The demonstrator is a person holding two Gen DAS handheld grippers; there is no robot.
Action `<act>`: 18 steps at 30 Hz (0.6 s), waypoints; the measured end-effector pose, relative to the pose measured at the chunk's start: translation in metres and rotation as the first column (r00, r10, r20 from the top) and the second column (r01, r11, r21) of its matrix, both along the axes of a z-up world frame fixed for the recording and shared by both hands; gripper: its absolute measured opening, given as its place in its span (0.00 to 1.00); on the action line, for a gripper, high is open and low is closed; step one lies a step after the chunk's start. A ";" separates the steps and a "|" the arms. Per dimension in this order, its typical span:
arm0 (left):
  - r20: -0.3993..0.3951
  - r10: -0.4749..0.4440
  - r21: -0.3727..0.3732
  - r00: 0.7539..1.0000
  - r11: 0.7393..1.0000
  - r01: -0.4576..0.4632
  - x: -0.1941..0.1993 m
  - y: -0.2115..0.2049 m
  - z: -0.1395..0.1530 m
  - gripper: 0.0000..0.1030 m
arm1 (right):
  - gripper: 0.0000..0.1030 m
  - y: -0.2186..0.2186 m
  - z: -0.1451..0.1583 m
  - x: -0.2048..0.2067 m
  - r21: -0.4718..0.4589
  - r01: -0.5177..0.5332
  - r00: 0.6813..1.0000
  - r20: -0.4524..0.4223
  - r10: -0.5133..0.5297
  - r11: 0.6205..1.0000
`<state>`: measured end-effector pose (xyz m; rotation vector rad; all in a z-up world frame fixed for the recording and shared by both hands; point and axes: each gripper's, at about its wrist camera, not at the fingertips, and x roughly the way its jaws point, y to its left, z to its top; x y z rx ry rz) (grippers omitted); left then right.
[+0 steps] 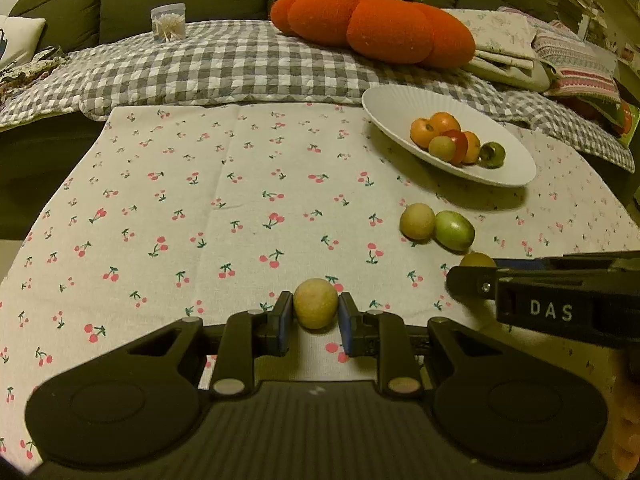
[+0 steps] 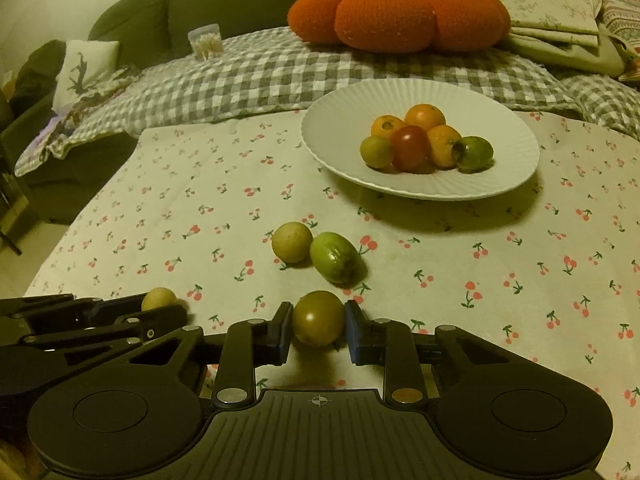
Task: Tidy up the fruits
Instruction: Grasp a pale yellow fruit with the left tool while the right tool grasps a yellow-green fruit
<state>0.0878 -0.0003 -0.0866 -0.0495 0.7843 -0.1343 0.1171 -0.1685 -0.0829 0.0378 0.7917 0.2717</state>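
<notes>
A white plate [image 1: 384, 106] [image 2: 320, 120] holds several orange, red and green fruits [image 1: 454, 142] [image 2: 424, 142]. My left gripper [image 1: 315, 314] has its pads on both sides of a pale yellow fruit [image 1: 315, 303] on the cherry-print cloth; the pads touch or nearly touch it. That fruit also shows in the right wrist view [image 2: 159, 299]. My right gripper [image 2: 317, 322] brackets a brownish-green fruit [image 2: 318, 318] the same way; it is partly hidden in the left wrist view [image 1: 476, 259]. A yellow fruit [image 1: 417, 221] [image 2: 292, 242] and a green fruit [image 1: 454, 230] [image 2: 334, 257] lie together between grippers and plate.
The cherry-print cloth [image 1: 200, 200] [image 2: 480, 280] covers the table. Behind it is a sofa with a checked blanket [image 1: 220, 68], an orange pumpkin cushion [image 1: 372, 26] [image 2: 400, 16], a jar of cotton swabs [image 1: 169, 22] and folded linens [image 1: 504, 40].
</notes>
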 end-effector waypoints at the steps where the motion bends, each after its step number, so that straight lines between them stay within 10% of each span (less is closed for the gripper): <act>1: 0.002 0.000 -0.004 1.000 1.000 0.000 0.000 0.000 0.002 0.21 | 0.24 0.000 0.001 -0.001 0.004 -0.002 1.000 0.000 0.002 1.000; 18: 0.033 -0.006 -0.055 0.999 0.998 0.008 -0.003 -0.006 0.032 0.21 | 0.24 -0.007 0.035 -0.014 0.070 -0.025 0.999 0.049 0.022 0.997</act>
